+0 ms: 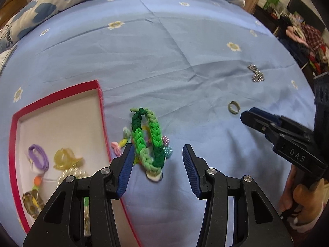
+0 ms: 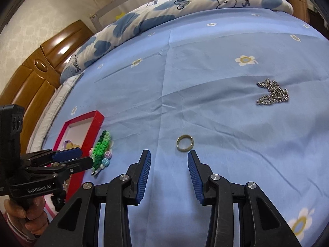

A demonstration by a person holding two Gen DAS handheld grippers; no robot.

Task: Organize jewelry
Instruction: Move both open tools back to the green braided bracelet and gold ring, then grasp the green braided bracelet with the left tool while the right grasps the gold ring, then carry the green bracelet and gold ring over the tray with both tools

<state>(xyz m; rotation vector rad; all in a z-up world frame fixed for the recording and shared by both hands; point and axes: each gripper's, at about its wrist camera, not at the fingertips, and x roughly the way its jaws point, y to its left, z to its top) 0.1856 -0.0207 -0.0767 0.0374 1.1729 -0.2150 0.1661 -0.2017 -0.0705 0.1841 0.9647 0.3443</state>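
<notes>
Several pieces already lie in the red box [image 1: 100, 111], but the green braided bracelet [image 1: 149, 142], ring [image 2: 185, 142] and chain [image 2: 272, 94] remain on the bed, both tools, left tool [image 1: 157, 154] and right tool [image 2: 169, 160], gaping empty

A: so where are you recording this?

B: You're in a home bedroom: blue flowered bedsheet [image 2: 205, 103], cartoon-print quilt [image 2: 164, 10], wooden headboard [image 2: 37, 70], and clothes piled [image 1: 304, 39] off to one side.
</notes>
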